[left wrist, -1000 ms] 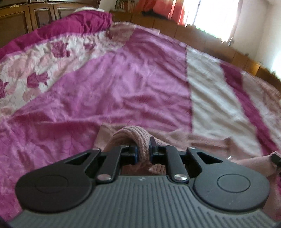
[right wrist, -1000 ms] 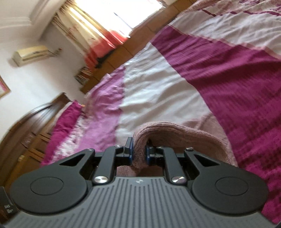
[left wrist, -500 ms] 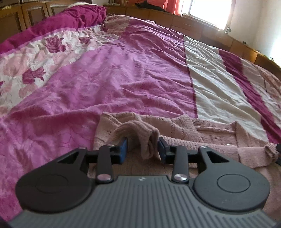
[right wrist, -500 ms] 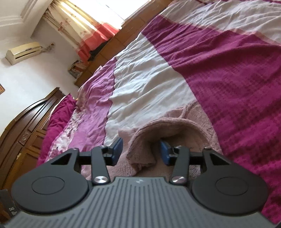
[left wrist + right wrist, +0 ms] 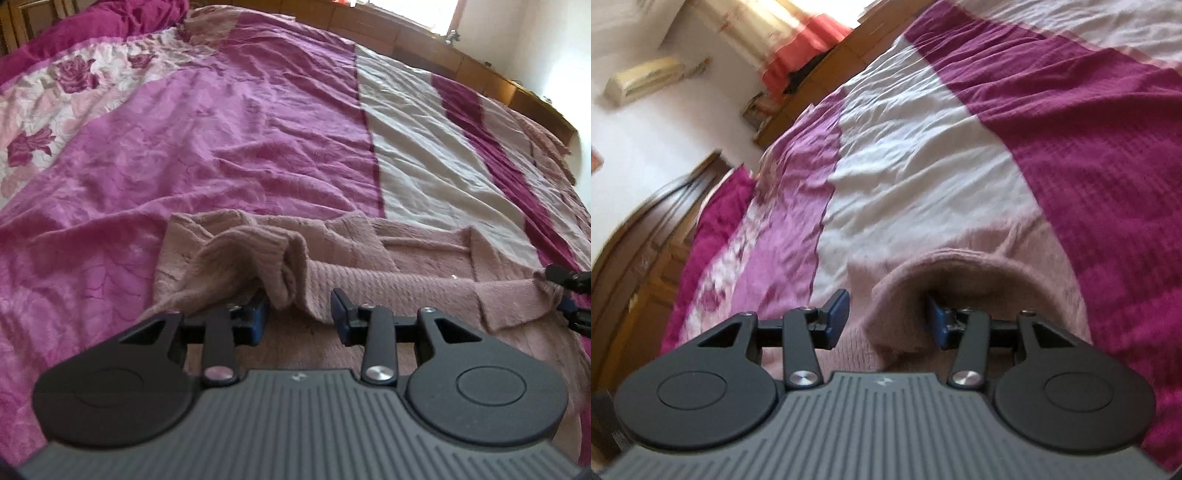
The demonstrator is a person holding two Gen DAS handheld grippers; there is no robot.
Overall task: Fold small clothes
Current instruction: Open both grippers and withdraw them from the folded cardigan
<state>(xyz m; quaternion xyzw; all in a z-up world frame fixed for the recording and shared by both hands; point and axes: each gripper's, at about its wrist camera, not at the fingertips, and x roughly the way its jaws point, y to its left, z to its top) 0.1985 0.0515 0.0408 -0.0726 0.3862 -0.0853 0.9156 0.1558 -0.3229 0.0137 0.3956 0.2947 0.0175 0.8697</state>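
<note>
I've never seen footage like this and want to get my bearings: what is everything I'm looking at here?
Knit sweater: one, dusty pink, lying on the bed, partly folded.
Bedspread: one, magenta, pink floral and white stripes, covering the bed.
Headboard: one, dark wood, far end of the bed.
Air conditioner: one, cream, high on the wall.
Curtain: one, orange-red, at the window.
Left gripper: one, black with blue pads, open over the sweater.
Right gripper: one, same colours, open astride a sweater fold.

The pink sweater [image 5: 960,280] hides one blue pad; the wardrobe [image 5: 639,266] is blurred.
</note>
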